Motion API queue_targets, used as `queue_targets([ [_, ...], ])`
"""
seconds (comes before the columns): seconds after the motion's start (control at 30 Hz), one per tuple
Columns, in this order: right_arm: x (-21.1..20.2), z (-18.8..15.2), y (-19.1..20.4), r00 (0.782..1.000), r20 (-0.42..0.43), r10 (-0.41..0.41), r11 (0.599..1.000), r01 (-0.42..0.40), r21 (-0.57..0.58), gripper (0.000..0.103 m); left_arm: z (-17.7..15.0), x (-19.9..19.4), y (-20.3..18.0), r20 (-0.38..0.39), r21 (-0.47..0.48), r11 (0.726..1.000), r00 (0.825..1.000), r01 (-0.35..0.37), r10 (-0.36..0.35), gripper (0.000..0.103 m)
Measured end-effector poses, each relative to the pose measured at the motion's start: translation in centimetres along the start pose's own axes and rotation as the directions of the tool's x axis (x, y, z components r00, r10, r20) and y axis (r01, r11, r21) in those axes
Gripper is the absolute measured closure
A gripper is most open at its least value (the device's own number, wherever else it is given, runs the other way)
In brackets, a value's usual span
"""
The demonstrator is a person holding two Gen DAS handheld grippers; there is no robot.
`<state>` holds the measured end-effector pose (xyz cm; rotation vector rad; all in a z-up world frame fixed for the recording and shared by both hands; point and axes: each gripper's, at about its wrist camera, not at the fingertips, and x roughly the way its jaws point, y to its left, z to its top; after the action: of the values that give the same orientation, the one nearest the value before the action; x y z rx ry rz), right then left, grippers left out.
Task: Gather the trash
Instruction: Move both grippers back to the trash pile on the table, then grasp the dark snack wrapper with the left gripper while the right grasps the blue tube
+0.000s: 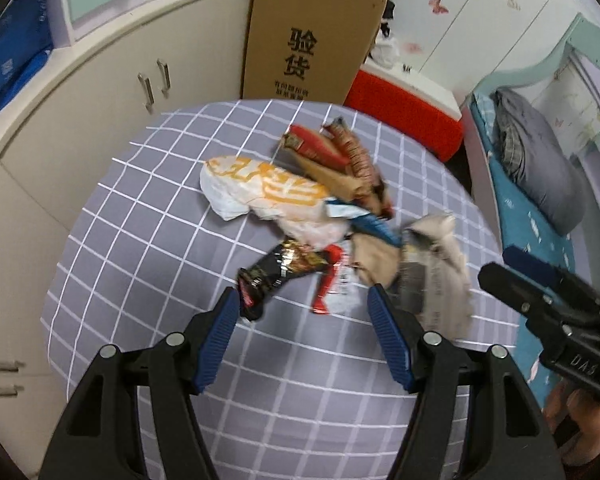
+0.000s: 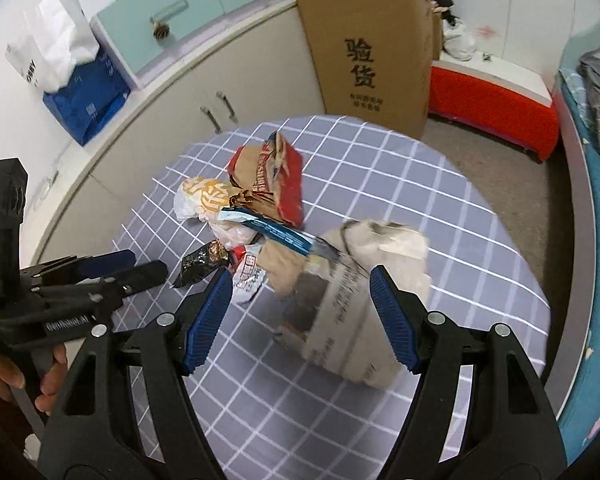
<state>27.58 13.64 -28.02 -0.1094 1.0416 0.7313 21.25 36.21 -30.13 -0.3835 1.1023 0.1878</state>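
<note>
A heap of trash lies on a round table with a grey checked cloth point(image 1: 148, 216). It holds a white bag with orange print point(image 1: 256, 188), a red and brown snack bag point(image 1: 332, 152), a black wrapper point(image 1: 272, 276), a red wrapper point(image 1: 328, 280) and a crumpled newspaper point(image 1: 436, 276). My left gripper point(image 1: 302, 300) is open just before the black and red wrappers. My right gripper point(image 2: 300, 280) is open with the newspaper point(image 2: 360, 292) lying between and beyond its fingers. The right gripper also shows at the right edge of the left wrist view point(image 1: 540, 292).
A tall cardboard box point(image 1: 312, 36) stands behind the table beside a red and white chest point(image 1: 408, 108). Beige cabinets point(image 1: 112, 100) run along the left. A bed with teal sheets point(image 1: 528, 224) is at the right. A blue bag point(image 2: 88, 100) sits on the counter.
</note>
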Motion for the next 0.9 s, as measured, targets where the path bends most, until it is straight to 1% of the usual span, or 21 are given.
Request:
queue_targets([
  [0.03,0.6,0.2,0.2,1.000,-0.008,0.000,1.000,0.000,-0.007,0.033,0.2,0.9,0.3,-0.014,0.011,1.000,1.000,0.000,0.000,0.037],
  [0.17,3.3,1.2,1.1,0.999,-0.034,0.001,0.999,-0.002,-0.042,0.033,0.8,3.1,0.8,-0.023,0.055,0.998,1.000,-0.002,0.003,0.038],
  [0.27,5.6,1.9,1.4,0.998,-0.066,0.000,0.999,-0.004,-0.054,0.040,1.1,4.8,1.4,-0.042,0.062,0.998,0.999,-0.015,0.017,0.038],
  [0.37,7.8,2.2,1.9,0.996,-0.090,-0.018,0.996,0.010,-0.088,0.042,1.1,6.4,2.2,-0.068,0.065,0.998,0.998,-0.011,0.015,0.038],
  [0.43,8.6,2.3,1.9,0.994,-0.105,-0.012,0.996,0.002,-0.093,0.046,1.1,7.1,2.5,-0.078,0.073,0.997,0.997,-0.008,0.014,0.038],
  [0.5,9.5,2.4,2.1,0.992,-0.126,-0.005,0.994,-0.008,-0.105,0.053,1.1,7.4,2.9,-0.080,0.070,0.998,0.997,0.010,-0.004,0.038],
  [0.6,10.4,2.5,2.2,0.990,-0.141,-0.002,0.993,-0.014,-0.117,0.058,1.1,7.6,2.9,-0.071,0.077,0.996,0.997,0.041,-0.036,0.038],
  [0.63,10.5,2.5,2.2,0.990,-0.142,-0.001,0.993,-0.017,-0.120,0.058,1.1,7.5,2.9,-0.073,0.077,0.995,0.996,0.063,-0.058,0.038],
  [0.67,10.6,2.6,2.1,0.989,-0.145,0.001,0.993,-0.019,-0.121,0.062,1.2,7.5,2.7,-0.076,0.074,0.993,0.994,0.087,-0.082,0.038],
  [0.77,10.6,2.7,1.8,0.989,-0.150,0.010,0.993,-0.027,-0.117,0.074,1.1,6.9,2.3,-0.063,0.086,0.988,0.991,0.126,-0.120,0.038],
  [0.8,10.5,2.7,1.7,0.989,-0.148,0.010,0.993,-0.027,-0.114,0.077,1.0,6.9,2.0,-0.064,0.095,0.988,0.991,0.124,-0.118,0.038],
  [0.87,10.3,2.7,1.4,0.989,-0.145,0.014,0.994,-0.029,-0.102,0.080,0.9,7.4,1.8,-0.077,0.107,0.991,0.995,0.077,-0.069,0.038],
  [0.9,10.1,2.7,1.3,0.989,-0.145,0.018,0.995,-0.032,-0.096,0.083,0.9,7.6,1.8,-0.084,0.107,0.991,0.994,0.079,-0.071,0.040],
])
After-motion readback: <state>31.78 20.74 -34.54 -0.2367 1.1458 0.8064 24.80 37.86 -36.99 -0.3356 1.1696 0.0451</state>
